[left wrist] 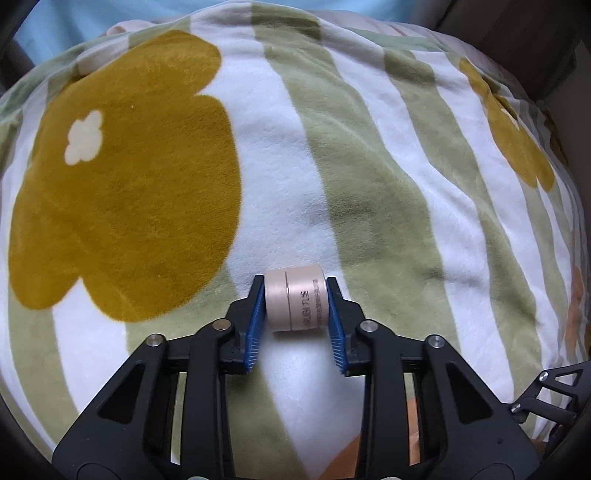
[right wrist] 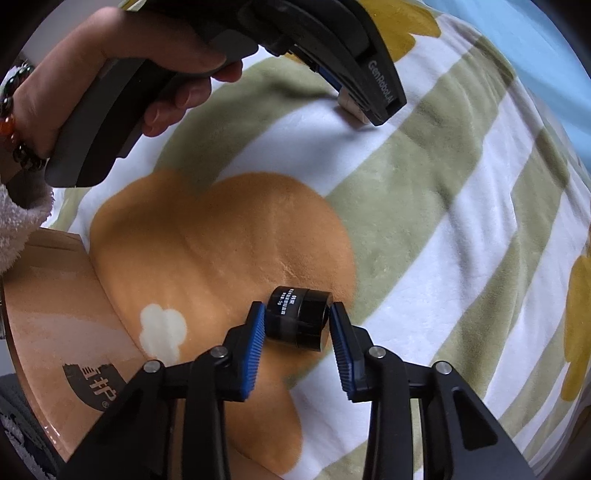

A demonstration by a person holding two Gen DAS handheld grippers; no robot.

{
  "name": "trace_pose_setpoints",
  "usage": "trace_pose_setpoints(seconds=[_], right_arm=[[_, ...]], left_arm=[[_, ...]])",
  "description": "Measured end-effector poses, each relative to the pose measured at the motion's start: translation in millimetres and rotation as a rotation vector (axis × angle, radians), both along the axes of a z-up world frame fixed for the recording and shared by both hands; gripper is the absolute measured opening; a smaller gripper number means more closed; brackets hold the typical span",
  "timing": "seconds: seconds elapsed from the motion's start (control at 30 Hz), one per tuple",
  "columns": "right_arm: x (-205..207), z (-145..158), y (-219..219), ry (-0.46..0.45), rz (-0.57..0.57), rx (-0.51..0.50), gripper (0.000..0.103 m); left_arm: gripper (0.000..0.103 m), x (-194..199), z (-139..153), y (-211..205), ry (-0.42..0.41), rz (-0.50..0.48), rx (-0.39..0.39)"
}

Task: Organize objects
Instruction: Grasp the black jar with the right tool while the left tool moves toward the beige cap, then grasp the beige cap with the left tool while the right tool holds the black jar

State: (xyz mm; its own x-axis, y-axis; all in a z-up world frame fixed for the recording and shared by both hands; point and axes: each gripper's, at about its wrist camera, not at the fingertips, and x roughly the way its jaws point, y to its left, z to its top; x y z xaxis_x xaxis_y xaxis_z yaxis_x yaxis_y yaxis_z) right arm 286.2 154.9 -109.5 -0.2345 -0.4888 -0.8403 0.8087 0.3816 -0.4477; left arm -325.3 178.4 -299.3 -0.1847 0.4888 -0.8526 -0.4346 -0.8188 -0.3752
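A pale pink round jar with printed lettering lies on its side on the striped fleece blanket. My left gripper is shut on it, blue pads pressing both flat ends. In the right wrist view a black round jar with white print lies on the orange flower patch of the blanket. My right gripper is shut on it, pads against both ends. The left gripper shows at the top of that view, held by a person's hand; only a sliver of the pink jar peeks out under it.
A cardboard box with dark print borders the blanket at the lower left of the right wrist view. A fluffy white sleeve and a bead bracelet are at the left edge. Light blue fabric lies beyond the blanket.
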Motion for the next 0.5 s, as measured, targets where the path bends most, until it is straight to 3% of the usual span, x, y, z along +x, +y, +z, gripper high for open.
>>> trace_pose_setpoints(seconds=[0.5], right_arm=[[-15.7,21.1,18.8,-0.039,-0.038,-0.058,0.032]], left_arm=[[0.025,13.7,20.9,-16.7,0.019,-0.012,0.019]])
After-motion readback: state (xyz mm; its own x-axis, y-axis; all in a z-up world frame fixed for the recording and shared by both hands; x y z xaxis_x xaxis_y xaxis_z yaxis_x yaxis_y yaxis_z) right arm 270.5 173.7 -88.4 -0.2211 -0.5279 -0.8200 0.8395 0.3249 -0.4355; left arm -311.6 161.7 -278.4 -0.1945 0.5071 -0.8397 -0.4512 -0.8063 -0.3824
